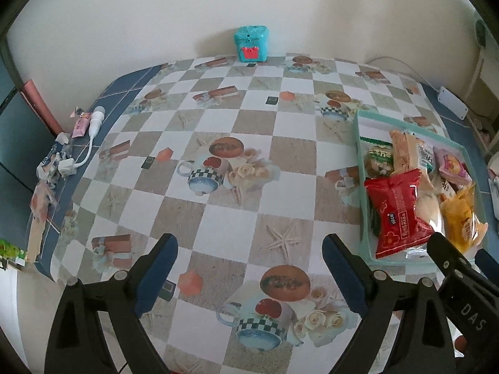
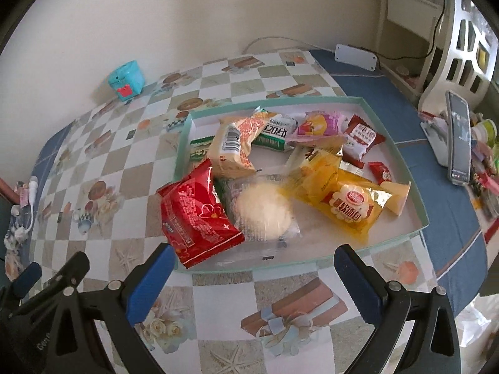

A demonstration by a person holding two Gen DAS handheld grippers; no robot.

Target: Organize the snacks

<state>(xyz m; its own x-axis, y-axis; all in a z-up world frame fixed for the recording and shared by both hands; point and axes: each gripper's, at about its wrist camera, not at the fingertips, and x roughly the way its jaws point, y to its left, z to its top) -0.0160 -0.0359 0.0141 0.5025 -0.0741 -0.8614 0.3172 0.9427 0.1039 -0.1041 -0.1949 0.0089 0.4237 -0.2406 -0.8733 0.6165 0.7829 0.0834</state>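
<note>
Over the tray's [image 2: 418, 187] near edge, right gripper [image 2: 254, 275] and left gripper [image 1: 249, 268] both gape empty; red packet [image 2: 199, 215] looks light, crinkly, slippery: pinch its crimped end.

My left wrist view looks steeply down on the bench [image 1: 218, 118]; my right sits close above the snack tray [image 2: 418, 199]. Both share the tray [image 1: 361, 187] and teal toy [image 1: 251, 43].
</note>
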